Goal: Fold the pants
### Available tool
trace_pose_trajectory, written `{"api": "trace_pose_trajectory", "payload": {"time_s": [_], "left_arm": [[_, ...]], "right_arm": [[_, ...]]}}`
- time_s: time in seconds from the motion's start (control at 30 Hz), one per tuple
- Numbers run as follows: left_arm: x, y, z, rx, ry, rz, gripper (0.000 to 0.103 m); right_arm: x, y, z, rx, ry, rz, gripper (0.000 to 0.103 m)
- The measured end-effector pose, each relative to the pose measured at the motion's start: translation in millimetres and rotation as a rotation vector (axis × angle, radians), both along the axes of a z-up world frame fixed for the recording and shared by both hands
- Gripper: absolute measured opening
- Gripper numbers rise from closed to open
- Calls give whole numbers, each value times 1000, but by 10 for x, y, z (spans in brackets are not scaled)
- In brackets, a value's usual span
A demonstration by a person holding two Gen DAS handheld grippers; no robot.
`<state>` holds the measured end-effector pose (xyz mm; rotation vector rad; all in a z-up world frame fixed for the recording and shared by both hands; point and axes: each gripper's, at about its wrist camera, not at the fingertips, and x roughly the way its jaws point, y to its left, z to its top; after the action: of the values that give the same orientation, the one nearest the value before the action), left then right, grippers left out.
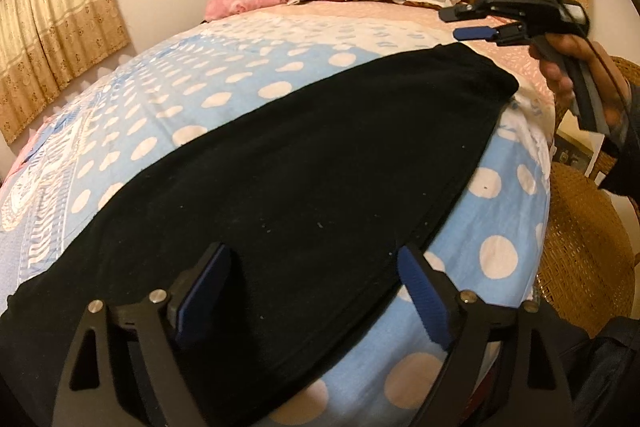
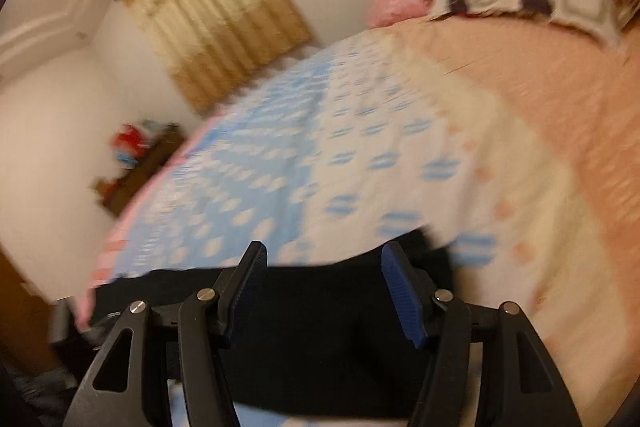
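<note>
Two tools, both released: left tool (image 1: 312, 291) gaping over black pants (image 1: 304, 163) lying flat on the bed (image 1: 248, 75), right tool (image 1: 474, 25) hovering empty past the far end. Better pinching matching edges, lifting evenly.

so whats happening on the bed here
A person is folding black fabric pants laid flat across a blue blanket with white polka dots on the bed. The left gripper hangs open over the near end of the pants, gripping nothing. The right gripper is open and lifted above the far end, empty.
</note>
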<state>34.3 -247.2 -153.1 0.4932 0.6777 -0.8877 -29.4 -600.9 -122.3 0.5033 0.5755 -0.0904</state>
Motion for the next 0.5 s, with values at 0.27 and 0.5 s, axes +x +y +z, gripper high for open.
{"api": "trace_pose_trajectory", "payload": {"time_s": [0.27,0.5], "left_arm": [[-25,-3,-19,-3,-7,-18,94],[-70,-53,-57,21,-34,-30,97]], "right_arm": [[-5,-278,-277,21,102,-82,23],[-79,-276,-108,-46,14,-122,2]]}}
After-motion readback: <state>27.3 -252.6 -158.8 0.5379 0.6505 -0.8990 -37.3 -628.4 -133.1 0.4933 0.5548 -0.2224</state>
